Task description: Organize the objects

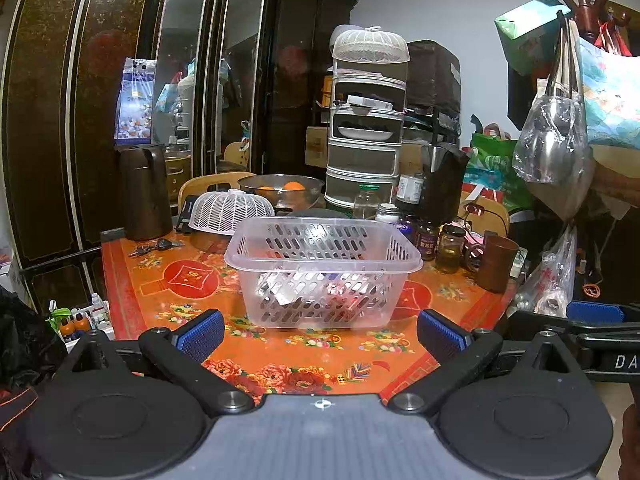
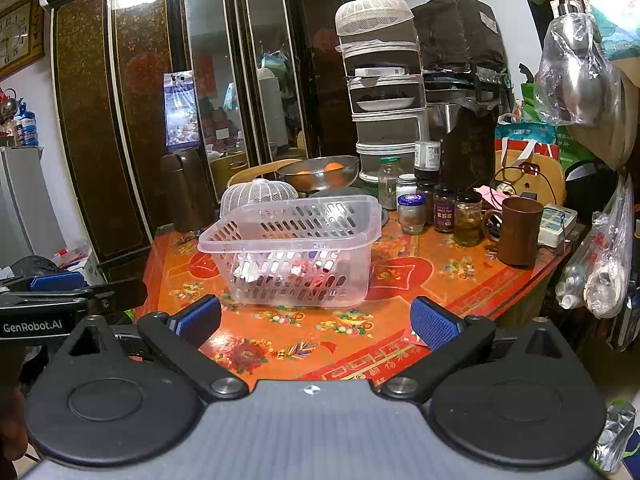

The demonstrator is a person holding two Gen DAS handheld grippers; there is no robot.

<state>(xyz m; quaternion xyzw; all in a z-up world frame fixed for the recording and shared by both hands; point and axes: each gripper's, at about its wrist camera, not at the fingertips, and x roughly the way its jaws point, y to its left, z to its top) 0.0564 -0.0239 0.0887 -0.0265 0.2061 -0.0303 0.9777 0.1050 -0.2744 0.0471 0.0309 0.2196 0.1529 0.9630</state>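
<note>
A clear plastic slotted basket [image 1: 322, 256] stands on the orange flowered table [image 1: 304, 348]; it also shows in the right wrist view [image 2: 292, 236]. Small items, silvery and reddish, lie inside it, blurred through the slots. My left gripper [image 1: 320, 334] is open and empty, held in front of the basket above the table's near edge. My right gripper [image 2: 316, 320] is open and empty, also short of the basket, to its right front. Each gripper shows at the edge of the other's view.
Behind the basket are a white mesh food cover [image 1: 230, 210], a metal bowl with oranges [image 1: 280, 188], a brown thermos [image 1: 142, 192] and keys [image 1: 154, 246]. Several jars [image 2: 444, 212] and a brown mug [image 2: 518, 230] stand at the right. Bags hang at the far right [image 2: 576, 68].
</note>
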